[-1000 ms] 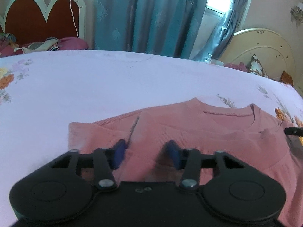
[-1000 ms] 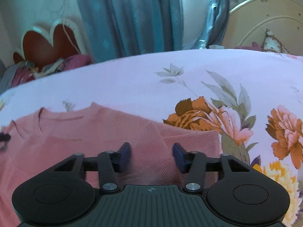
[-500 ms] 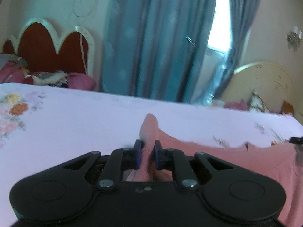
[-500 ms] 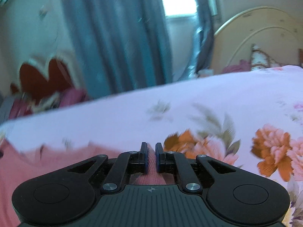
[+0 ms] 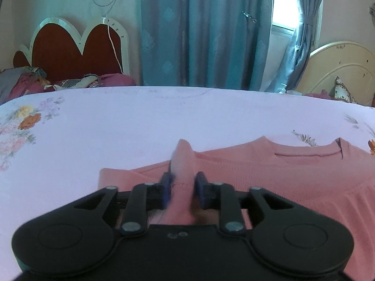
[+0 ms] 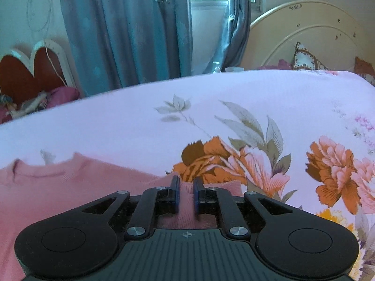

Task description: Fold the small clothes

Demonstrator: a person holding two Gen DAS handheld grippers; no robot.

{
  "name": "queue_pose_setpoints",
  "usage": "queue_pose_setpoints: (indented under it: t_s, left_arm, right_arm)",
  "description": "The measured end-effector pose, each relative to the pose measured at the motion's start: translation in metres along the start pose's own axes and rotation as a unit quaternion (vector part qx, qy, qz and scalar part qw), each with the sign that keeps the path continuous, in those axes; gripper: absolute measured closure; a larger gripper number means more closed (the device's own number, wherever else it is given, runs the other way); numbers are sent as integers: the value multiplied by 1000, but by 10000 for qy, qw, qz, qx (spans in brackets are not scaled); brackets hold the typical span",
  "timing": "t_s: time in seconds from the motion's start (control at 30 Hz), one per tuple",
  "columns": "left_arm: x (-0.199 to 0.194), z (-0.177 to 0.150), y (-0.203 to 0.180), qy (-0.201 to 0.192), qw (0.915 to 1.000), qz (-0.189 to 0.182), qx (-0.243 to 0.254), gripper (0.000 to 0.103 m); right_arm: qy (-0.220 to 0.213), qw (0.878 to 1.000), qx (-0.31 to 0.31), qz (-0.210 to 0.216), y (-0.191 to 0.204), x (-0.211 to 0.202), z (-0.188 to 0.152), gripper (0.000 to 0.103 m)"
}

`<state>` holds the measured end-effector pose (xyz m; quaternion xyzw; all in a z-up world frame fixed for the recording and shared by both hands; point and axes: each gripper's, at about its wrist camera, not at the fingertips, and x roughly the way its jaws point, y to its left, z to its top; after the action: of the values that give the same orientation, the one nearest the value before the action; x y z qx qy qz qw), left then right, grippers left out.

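Pink top is bunched between the left gripper, whose jaws have just been opening, apparently released; right gripper grasps cloth. Fold slippage is risked.

A pink sweater lies on the floral-sheeted bed.

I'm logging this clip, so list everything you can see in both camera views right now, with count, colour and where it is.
pink top: one, pink, lying on the bed, a fold of it between each gripper's fingers
bedsheet: one, lilac with orange flowers, covering the bed
curtains: blue, behind the bed, by the window
red headboard: one, white-edged, far left
cream headboard: one, far right
left gripper: black, blue pads, jaws just opening, fabric between them
right gripper: black, blue pads, pinching the top's edge
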<state>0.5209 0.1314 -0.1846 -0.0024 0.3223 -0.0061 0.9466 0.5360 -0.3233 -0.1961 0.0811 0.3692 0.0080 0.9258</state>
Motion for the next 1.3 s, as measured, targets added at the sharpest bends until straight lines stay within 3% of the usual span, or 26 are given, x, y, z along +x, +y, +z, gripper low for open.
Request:
queue_pose_setpoints:
  t_s: [0.03,0.07,0.13,0.17,0.23,0.37,0.47,0.6,0.83,1.0,1.17,1.3]
  left_arm:
    - [-1,1,1,9,10000,-27,-21,72]
    - [-4,1,2,23,10000,-9,-41,59]
    - [-14,0,4,-47,10000,-1,-70,43]
    - [-22,0,4,-135,9999,-15,-52,43]
    - [-37,-2,2,-231,9997,-81,55,43]
    - [-69,-11,-13,-312,9985,-350,273,43]
    - [-83,-23,-26,-239,9974,-544,404,43]
    - [-89,-45,-46,-61,9957,-635,667,43]
    - [-84,-78,-42,178,9966,-231,773,43]
    - [-97,-79,-24,280,9988,-126,383,44]
    - [-120,-77,-34,80,9987,-230,438,46]
    - [-113,-89,-39,316,9983,-145,468,46]
  right_arm:
    - [-42,10000,-6,41,-1,-5,1,93]
    - [-56,10000,-5,80,-2,-10,2,93]
    - [-88,9997,-15,212,-1,-21,1,87]
    - [-101,9996,-43,241,-1,-27,-2,82]
    - [-159,9993,-124,306,3,-42,-9,56]
    - [-125,9986,-390,330,15,-65,-29,56]
    - [-22,9976,-514,459,25,-80,-46,68]
    - [189,9946,-854,560,42,-90,-71,68]
    - [558,9872,-1492,116,37,-93,-108,68]
    - [609,9916,-1137,-46,22,-103,-106,68]
    - [342,9931,-1054,395,50,-128,-106,68]
    - [543,9903,-1214,412,71,-122,-114,68]
